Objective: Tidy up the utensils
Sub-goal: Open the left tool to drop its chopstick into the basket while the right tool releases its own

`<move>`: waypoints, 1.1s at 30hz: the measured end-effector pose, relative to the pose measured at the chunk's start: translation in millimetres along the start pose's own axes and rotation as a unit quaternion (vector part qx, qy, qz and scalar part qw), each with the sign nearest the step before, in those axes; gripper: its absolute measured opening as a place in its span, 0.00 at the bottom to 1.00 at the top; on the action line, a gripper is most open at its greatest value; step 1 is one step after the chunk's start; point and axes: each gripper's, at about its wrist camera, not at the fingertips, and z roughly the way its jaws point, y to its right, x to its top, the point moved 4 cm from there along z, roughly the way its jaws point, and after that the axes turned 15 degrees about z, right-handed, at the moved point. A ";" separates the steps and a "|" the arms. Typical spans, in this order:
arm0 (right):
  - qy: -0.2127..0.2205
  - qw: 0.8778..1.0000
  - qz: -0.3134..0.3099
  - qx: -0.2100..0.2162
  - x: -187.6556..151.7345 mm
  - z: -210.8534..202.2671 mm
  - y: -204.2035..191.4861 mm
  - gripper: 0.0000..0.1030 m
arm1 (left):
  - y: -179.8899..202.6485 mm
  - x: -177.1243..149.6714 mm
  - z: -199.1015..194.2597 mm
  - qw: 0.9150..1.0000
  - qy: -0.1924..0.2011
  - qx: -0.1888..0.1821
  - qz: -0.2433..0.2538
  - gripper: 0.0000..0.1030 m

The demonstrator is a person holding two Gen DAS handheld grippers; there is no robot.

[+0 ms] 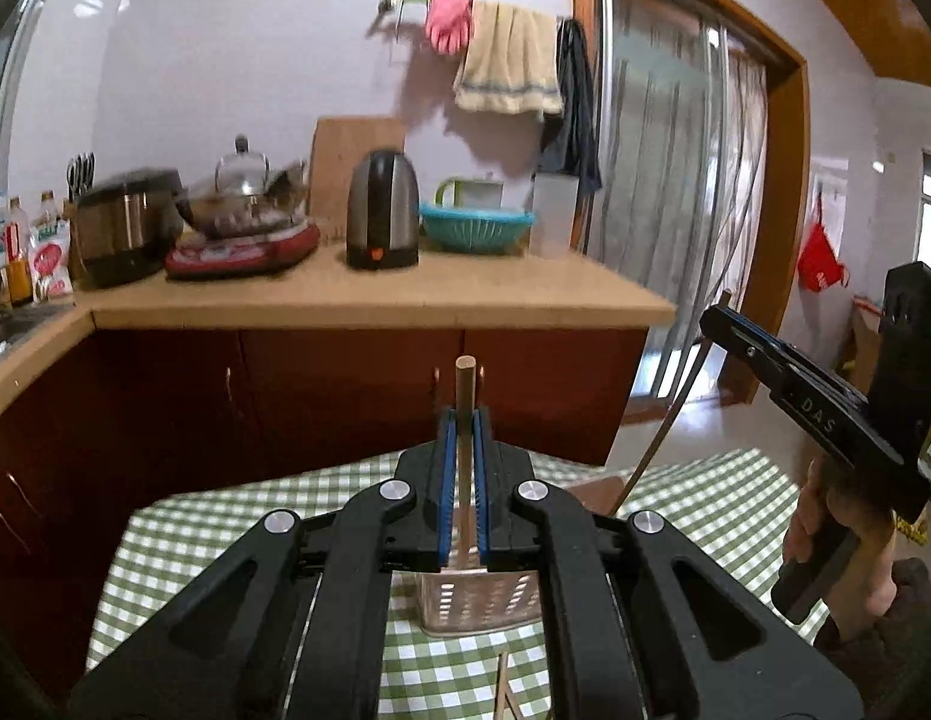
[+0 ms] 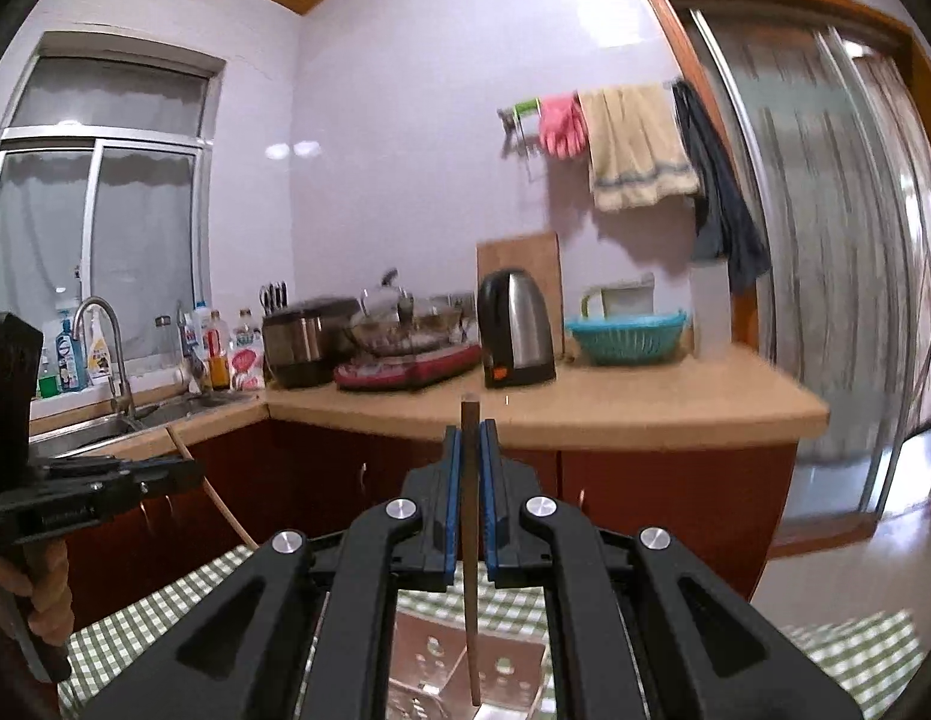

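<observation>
My left gripper (image 1: pixel 464 420) is shut on a light wooden chopstick (image 1: pixel 464 387) held upright, its lower end above a clear perforated utensil holder (image 1: pixel 477 600) on the green checked tablecloth (image 1: pixel 183 540). My right gripper (image 2: pixel 470 438) is shut on a dark brown chopstick (image 2: pixel 470 570) that hangs down into a perforated holder (image 2: pixel 501 666). The right gripper also shows in the left wrist view (image 1: pixel 714 318), holding its stick (image 1: pixel 657 450) slanted. The left gripper shows at the left of the right wrist view (image 2: pixel 192 471) with its stick (image 2: pixel 219 504).
Beyond the table stands a kitchen counter (image 1: pixel 465 294) with a kettle (image 1: pixel 381 210), a teal basket (image 1: pixel 477 228), a pot on a red cooker (image 1: pixel 243 204) and a rice cooker (image 1: pixel 126 222). A sink (image 2: pixel 99 420) is at the left. A glass door (image 2: pixel 837 240) is at the right.
</observation>
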 end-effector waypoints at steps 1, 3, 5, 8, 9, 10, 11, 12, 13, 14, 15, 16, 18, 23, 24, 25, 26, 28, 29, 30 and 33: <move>-0.008 1.000 0.006 -0.002 -5.2 5.2 3.5 0.07 | -0.1 -2.9 4.7 1.000 -0.004 0.000 -0.001 0.06; -0.021 1.000 0.016 -0.006 -15.5 14.1 10.6 0.07 | 0.0 -12.4 17.6 1.000 -0.018 -0.003 -0.005 0.06; -0.033 0.999 0.020 -0.010 -22.7 21.1 15.7 0.07 | -1.2 -18.8 27.0 1.000 -0.029 -0.008 -0.009 0.06; -0.043 0.999 0.021 -0.017 -27.3 28.5 20.3 0.07 | -1.3 -27.3 37.9 0.999 -0.041 -0.008 -0.010 0.07; -0.046 0.999 0.022 -0.018 -27.7 30.7 21.6 0.07 | -2.3 -30.1 39.8 0.999 -0.043 -0.007 -0.012 0.08; -0.048 0.998 0.023 -0.020 -28.5 32.1 22.9 0.07 | -3.1 -30.9 41.1 0.999 -0.045 -0.006 -0.013 0.11; -0.050 0.998 0.023 -0.023 -29.7 32.9 24.8 0.07 | -3.6 -31.8 42.5 0.999 -0.046 -0.005 -0.014 0.16; -0.052 0.998 0.024 -0.024 -29.9 34.0 26.7 0.07 | -4.4 -32.4 42.6 0.999 -0.046 -0.002 -0.015 0.20; -0.055 0.998 0.024 -0.025 -29.9 36.0 28.5 0.07 | -5.7 -33.0 42.3 0.999 -0.044 0.001 -0.015 0.29; -0.056 0.998 0.024 -0.026 -29.9 36.5 29.4 0.11 | -6.9 -33.3 41.7 0.999 -0.042 0.003 -0.016 0.38; -0.054 0.998 0.023 -0.030 -29.7 35.5 30.3 0.20 | -8.3 -33.8 39.8 0.999 -0.039 0.007 -0.018 0.42; -0.053 0.998 0.022 -0.032 -28.3 37.0 30.8 0.27 | -9.3 -33.4 39.9 0.999 -0.038 0.009 -0.018 0.47; -0.044 0.998 0.016 -0.041 -26.6 34.8 30.6 0.51 | -11.4 -33.9 36.6 0.999 -0.035 0.017 -0.021 0.54; -0.018 0.998 -0.013 -0.063 -20.7 20.6 27.6 0.72 | -17.8 -37.3 24.3 0.999 -0.028 0.033 -0.028 0.72; -0.016 0.998 -0.016 -0.065 -19.4 18.8 28.0 0.74 | -18.6 -38.1 21.8 0.999 -0.027 0.035 -0.029 0.73; -0.014 0.997 -0.019 -0.068 -17.9 15.7 28.4 0.75 | -19.8 -39.9 17.3 0.998 -0.026 0.038 -0.030 0.76; -0.009 0.997 -0.022 -0.074 -16.3 10.1 28.2 0.77 | -20.4 -41.2 14.1 0.998 -0.026 0.040 -0.030 0.77; -0.005 0.997 -0.024 -0.078 -14.3 2.7 29.0 0.78 | -20.8 -44.9 5.9 0.998 -0.026 0.044 -0.031 0.78; -0.004 0.996 -0.023 -0.081 -13.9 -1.5 29.2 0.78 | -20.2 -47.0 1.1 0.998 -0.026 0.045 -0.030 0.78; -0.003 0.996 -0.023 -0.085 -14.1 -7.9 29.4 0.78 | -19.3 -48.7 -3.0 0.998 -0.025 0.046 -0.030 0.78; -0.002 0.995 -0.020 -0.095 -18.6 -29.3 30.0 0.78 | -11.6 -58.5 -22.1 0.998 -0.022 0.056 -0.016 0.79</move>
